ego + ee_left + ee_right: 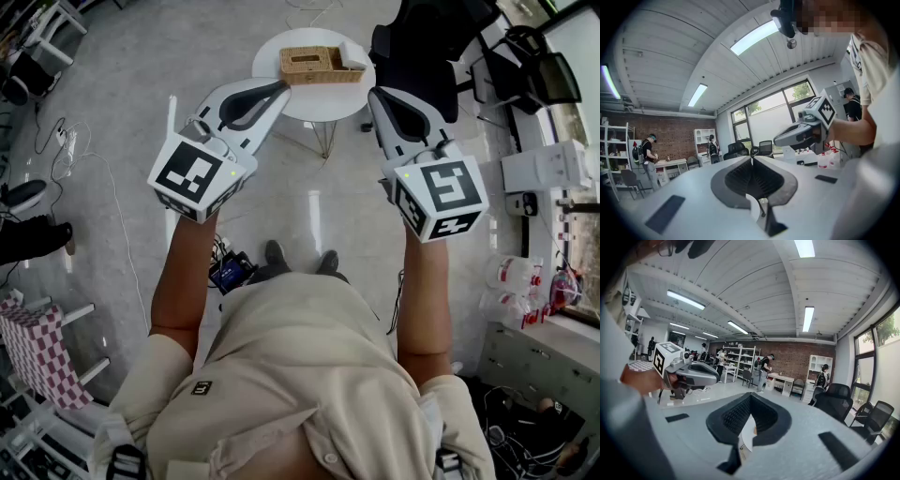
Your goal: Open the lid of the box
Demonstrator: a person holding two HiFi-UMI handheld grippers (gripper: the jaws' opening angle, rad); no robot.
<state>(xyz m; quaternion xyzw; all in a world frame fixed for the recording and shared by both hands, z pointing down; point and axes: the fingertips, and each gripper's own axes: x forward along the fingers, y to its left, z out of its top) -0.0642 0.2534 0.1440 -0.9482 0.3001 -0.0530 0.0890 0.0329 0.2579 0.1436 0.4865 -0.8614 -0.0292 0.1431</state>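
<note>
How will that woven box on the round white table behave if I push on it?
The woven box looks like wicker, so it is probably light and apt to slide on the smooth round table. It is low and wide, so tipping seems unlikely. The weave should give grip, though it may flex slightly.

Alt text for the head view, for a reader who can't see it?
A person in a beige shirt holds up the left gripper and the right gripper, both shut and empty, above a pale floor. Ahead stands a round white table bearing a wicker box, with a black chair beside it.
</note>
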